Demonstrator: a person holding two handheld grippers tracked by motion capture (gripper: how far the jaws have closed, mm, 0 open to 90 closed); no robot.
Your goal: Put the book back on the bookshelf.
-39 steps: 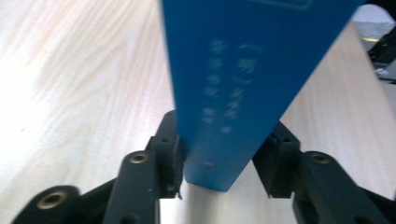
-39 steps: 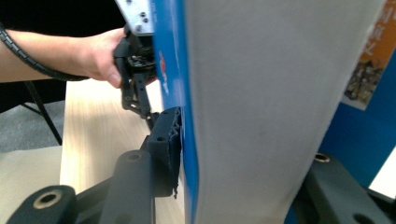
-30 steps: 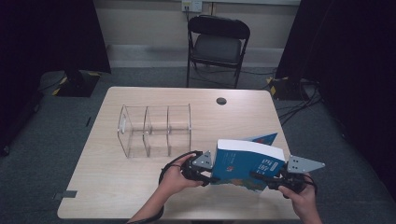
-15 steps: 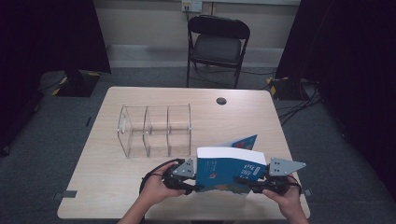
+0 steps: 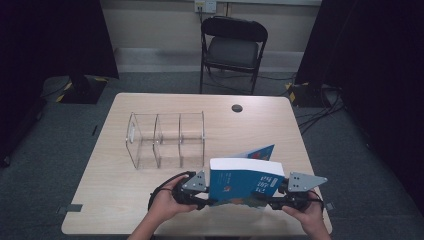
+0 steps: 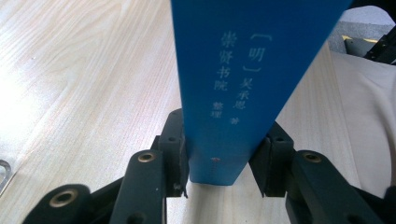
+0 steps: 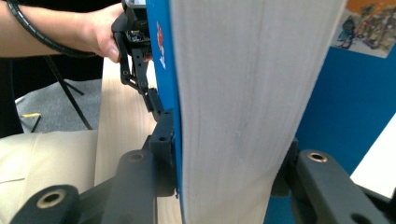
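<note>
A thick blue book (image 5: 245,180) stands on edge over the table's front edge, held between both grippers. My left gripper (image 5: 207,192) is shut on the spine end; in the left gripper view its pads (image 6: 180,154) clamp the blue spine (image 6: 252,70) with white characters. My right gripper (image 5: 277,195) grips the opposite end. In the right gripper view the pale page block (image 7: 243,93) sits between its jaws (image 7: 229,158), which have just been opening slightly, pads still against the book. One blue cover (image 5: 255,152) flares outward. The left gripper (image 7: 137,42) shows beyond the book.
A clear three-compartment organizer (image 5: 167,140) stands on the wooden table (image 5: 125,200) left of centre, behind the book. A dark round grommet (image 5: 237,108) lies near the far edge. A black folding chair (image 5: 232,50) stands beyond the table.
Both hands and the book have shifted left along the table's front edge, then stayed still. The grip on each end of the book looks the same.
</note>
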